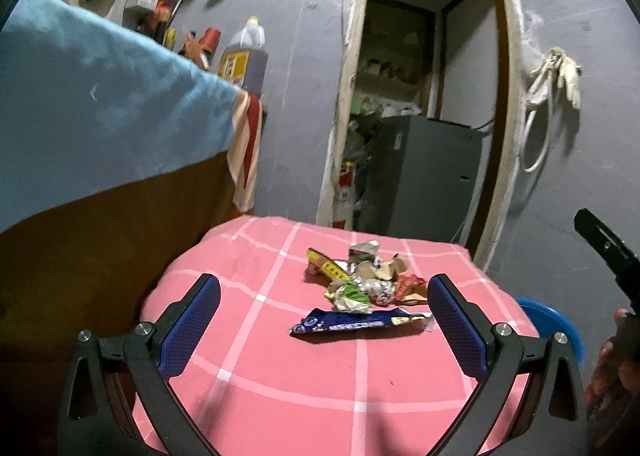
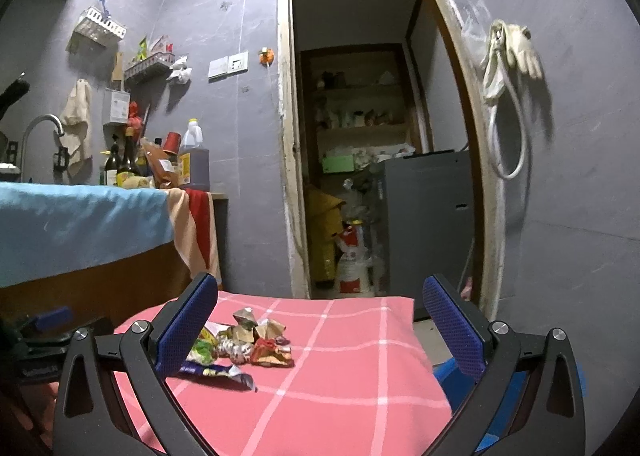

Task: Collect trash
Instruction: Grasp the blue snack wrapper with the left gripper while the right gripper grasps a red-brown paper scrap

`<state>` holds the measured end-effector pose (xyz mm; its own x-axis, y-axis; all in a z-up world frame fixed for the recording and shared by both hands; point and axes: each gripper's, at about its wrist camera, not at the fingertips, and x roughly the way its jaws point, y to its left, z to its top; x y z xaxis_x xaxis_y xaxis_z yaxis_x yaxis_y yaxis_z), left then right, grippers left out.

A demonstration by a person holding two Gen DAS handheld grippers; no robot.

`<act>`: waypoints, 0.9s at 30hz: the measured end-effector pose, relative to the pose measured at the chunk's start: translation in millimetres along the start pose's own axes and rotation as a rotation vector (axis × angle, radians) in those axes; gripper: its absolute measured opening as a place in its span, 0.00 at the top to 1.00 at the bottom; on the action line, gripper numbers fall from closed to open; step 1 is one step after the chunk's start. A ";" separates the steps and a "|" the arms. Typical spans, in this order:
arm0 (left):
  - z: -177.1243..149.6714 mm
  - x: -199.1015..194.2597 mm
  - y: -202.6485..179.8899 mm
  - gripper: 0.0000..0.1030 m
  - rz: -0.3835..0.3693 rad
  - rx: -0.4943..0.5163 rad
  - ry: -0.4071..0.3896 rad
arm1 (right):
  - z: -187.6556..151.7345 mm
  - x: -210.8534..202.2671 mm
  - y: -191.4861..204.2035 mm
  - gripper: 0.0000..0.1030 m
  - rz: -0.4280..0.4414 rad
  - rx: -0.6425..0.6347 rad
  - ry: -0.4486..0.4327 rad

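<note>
Two wide black arms with bumpy blue pads (image 1: 456, 320) are seen closest, and these belong to the left gripper (image 1: 324, 320), which is held wide open with nothing in it. The right gripper (image 2: 320, 332) is also spread wide and holds nothing; its pads are the same rough blue. Under both, a soft pink cloth (image 1: 304, 396) with thin white lines in squares is laid over a table. On this cloth a little pile of trash (image 1: 360, 280) is found, out in front of the left gripper and between its two arms. The pile is made of crinkled, shiny wrappers in yellow, green, red and silver, with some brown torn paper. A long flat dark blue wrapper (image 1: 360, 324) lies at the near edge of the pile. In the right wrist view the same pile (image 2: 248, 344) sits just beside the left-hand pad. A round blue bin (image 1: 560, 328) is partly seen past the cloth's right edge.
</note>
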<state>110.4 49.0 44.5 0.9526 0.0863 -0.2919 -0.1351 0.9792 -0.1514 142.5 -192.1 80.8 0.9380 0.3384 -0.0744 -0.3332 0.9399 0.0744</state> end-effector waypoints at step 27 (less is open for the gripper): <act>-15.1 98.9 17.0 0.61 -0.045 -0.134 0.490 | -53.9 158.4 14.2 0.40 0.201 -0.013 0.636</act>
<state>198.2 71.4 -1.2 0.7230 -0.0836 -0.6857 -0.1610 0.9449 -0.2849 281.3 -122.7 16.5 0.6199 0.4643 -0.6326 -0.5007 0.8548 0.1366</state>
